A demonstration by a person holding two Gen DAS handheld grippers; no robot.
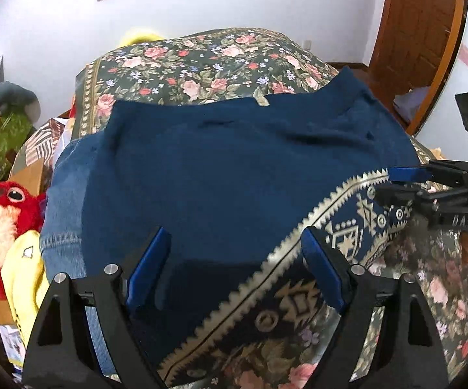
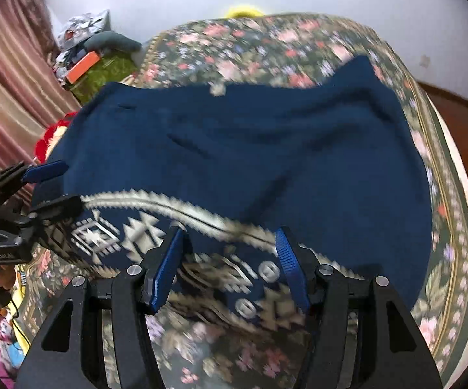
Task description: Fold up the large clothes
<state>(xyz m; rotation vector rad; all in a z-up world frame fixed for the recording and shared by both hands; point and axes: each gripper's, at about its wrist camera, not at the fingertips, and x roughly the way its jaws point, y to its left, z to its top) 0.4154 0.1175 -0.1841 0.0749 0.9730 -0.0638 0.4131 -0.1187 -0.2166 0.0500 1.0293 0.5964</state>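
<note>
The big blue cloth [image 1: 234,168] lies spread out on the bed [image 1: 201,61], on top of a cover with pink roses. It is plain dark blue, and along the near edge runs a cream zigzag band [image 1: 341,217] with diamond shapes. Some blue jeans cloth [image 1: 62,214] peeks out from under its left side.

The left gripper [image 1: 237,269] hangs just over the near edge with its blue fingers [image 1: 149,269] wide apart. Nothing is held between them; the cloth only shows below.

The right gripper [image 2: 230,269] hangs over the patterned band too. Its fingers [image 2: 169,265] are about half open, and they hold nothing. That view is blurry.

Each gripper shows at the side of the other's view, and both are near the same edge.

A red fluffy toy [image 1: 4,217] and a yellow toy [image 1: 26,275] sit beside the bed on the left
</note>
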